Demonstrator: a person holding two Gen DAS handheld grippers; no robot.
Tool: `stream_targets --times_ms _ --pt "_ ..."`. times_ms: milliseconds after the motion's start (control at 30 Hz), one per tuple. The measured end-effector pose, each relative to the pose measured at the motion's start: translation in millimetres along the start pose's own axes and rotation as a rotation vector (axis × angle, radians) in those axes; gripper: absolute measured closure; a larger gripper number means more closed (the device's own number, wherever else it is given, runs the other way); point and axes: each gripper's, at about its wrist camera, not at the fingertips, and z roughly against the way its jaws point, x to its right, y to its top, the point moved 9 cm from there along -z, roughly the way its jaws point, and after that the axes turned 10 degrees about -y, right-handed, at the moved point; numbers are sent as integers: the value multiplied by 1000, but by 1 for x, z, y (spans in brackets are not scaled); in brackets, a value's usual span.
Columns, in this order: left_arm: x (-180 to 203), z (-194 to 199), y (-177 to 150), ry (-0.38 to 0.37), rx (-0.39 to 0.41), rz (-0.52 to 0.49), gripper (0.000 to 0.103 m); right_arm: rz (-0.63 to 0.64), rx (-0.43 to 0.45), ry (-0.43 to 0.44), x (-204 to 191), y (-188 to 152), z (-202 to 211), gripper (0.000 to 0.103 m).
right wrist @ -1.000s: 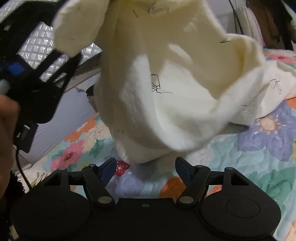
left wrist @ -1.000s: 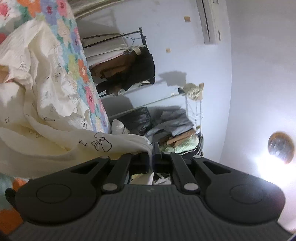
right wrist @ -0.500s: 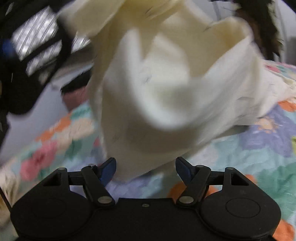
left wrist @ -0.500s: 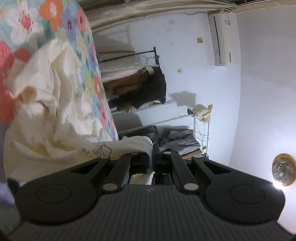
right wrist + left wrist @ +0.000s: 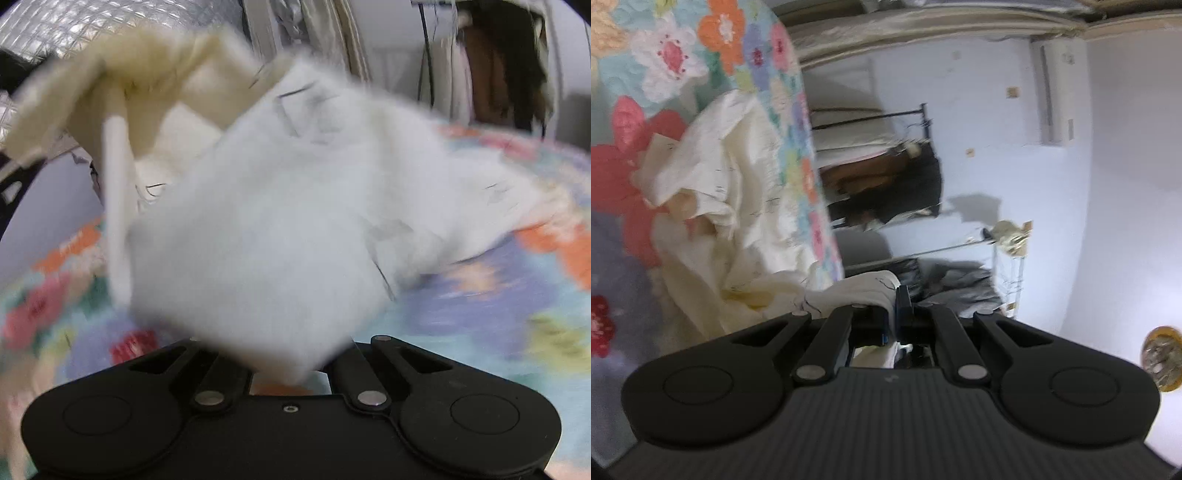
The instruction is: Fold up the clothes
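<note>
1. Both of my hand-held grippers are clamped on the same cream garment (image 5: 713,206): the left hand-held gripper (image 5: 894,306) pinches a white edge of it between jaws that are drawn together.
2. My right hand-held gripper (image 5: 291,354) has just snapped its jaws closed, and a fold of the garment (image 5: 280,236) is caught between them, hiding the tips.
3. That garment, printed with small dark bow marks, hangs in a blurred bunch in front of the right camera and trails down onto the bed.
4. Under it lies a floral quilt (image 5: 498,302) with orange, red, white and purple flowers on pale blue.
5. Beyond the bed's edge, the left view shows a clothes rack (image 5: 886,166) with dark and brown clothes against a white wall (image 5: 997,155).
6. An air conditioner (image 5: 1052,92) is mounted on that wall, and a round ceiling lamp (image 5: 1161,360) glows at the frame's edge.
7. Grey clothes (image 5: 960,284) are piled just past the left fingers.
</note>
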Motion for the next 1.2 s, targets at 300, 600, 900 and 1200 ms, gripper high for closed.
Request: stream_targets --times_ms 300,600,900,1200 --pt "14 -33 -41 76 -143 -73 101 -3 128 -182 117 53 85 101" --pt "46 -54 -107 78 -319 -76 100 330 458 -421 139 152 185 102" --pt "-13 -1 -131 447 -336 -85 100 196 -243 -74 133 -59 124 101" --pt "40 5 -127 565 -219 -461 100 26 -244 22 163 -38 129 68"
